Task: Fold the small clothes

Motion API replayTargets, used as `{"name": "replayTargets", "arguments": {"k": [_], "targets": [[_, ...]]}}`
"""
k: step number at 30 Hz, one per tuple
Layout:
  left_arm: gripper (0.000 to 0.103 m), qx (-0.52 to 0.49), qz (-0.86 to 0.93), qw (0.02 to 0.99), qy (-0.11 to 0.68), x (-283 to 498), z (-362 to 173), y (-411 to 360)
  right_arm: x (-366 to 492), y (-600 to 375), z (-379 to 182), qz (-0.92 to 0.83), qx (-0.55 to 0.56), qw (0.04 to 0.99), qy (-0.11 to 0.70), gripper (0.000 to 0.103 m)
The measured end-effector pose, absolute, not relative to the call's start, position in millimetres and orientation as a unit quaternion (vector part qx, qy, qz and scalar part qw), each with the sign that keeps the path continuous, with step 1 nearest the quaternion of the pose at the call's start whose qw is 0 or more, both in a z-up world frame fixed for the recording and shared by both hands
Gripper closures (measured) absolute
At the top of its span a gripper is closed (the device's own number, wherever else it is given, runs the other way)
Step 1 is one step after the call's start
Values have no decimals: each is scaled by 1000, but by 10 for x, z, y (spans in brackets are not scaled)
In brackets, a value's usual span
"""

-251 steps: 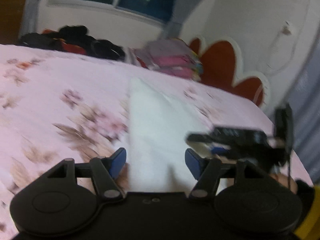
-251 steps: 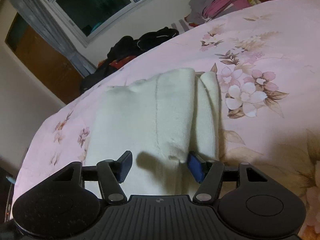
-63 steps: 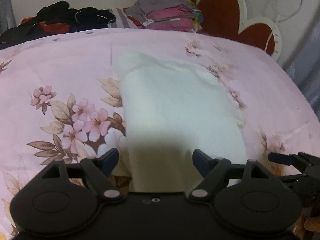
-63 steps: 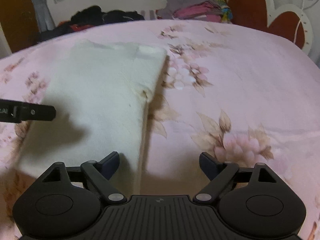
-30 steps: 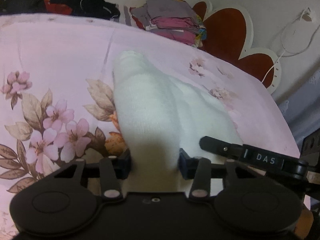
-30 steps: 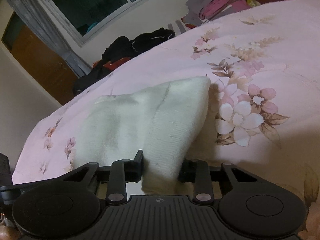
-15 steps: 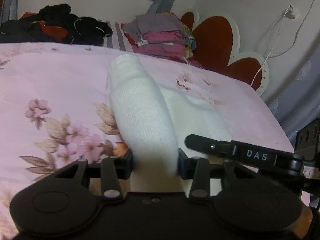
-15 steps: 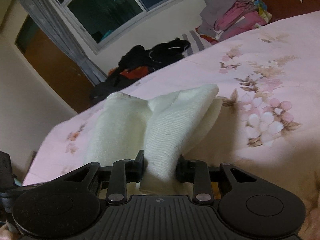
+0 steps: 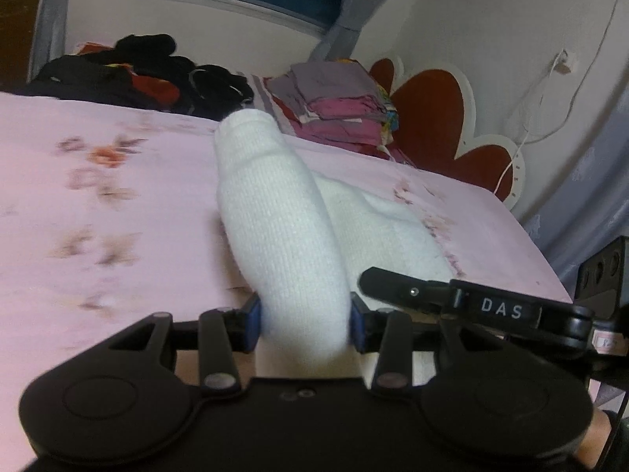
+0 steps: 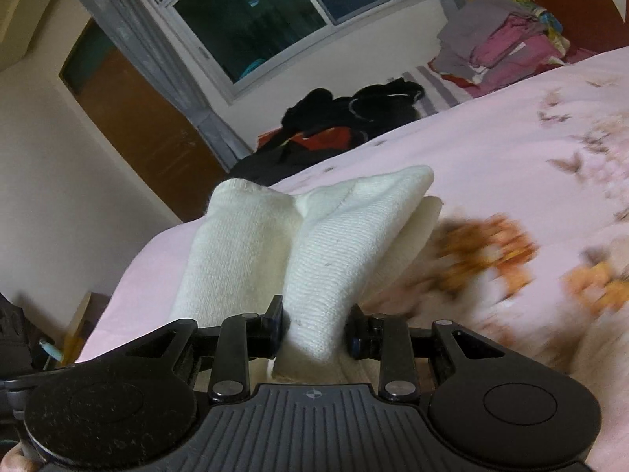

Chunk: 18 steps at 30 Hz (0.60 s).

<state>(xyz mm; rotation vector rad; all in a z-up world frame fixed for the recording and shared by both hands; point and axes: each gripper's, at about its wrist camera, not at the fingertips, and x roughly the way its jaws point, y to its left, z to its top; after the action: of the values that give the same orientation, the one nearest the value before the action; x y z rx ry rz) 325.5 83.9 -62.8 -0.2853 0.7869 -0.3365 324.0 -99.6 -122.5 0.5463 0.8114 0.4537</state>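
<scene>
Your left gripper was clamped on the near edge of the white ribbed knit garment, which rose in a raised fold toward 12 o'clock above the pink floral bedspread. Your right gripper pinched another bunch of that cloth, its fold running toward 1 o'clock. Farther off lay a pile of black clothes at 11 o'clock and a stack of folded pink and grey clothes at 1 o'clock.

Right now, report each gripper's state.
Left gripper: closed on the white knit garment.
Right gripper: closed on the same garment.
</scene>
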Motion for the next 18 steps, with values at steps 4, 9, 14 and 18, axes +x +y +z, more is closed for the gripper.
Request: {"name": "replayTargets", "arguments": {"k": [4,9,14,18], "targets": [[62,-140,-155,901,381,3103,-593,1497,3102,-297,-1155,220,260,858,385,73],[62,-146,-128,905,379,3070,-581,2134,3131,468,-1152,237,261,851,390,73],[62,-134,-97,913,373,3190,-656,2542,3302,1025,-1267,252,249,848,394,73],[62,-145,-79,912,375,3345,-810,2825,3496,1333,-1465,262,233,847,400,73]]}}
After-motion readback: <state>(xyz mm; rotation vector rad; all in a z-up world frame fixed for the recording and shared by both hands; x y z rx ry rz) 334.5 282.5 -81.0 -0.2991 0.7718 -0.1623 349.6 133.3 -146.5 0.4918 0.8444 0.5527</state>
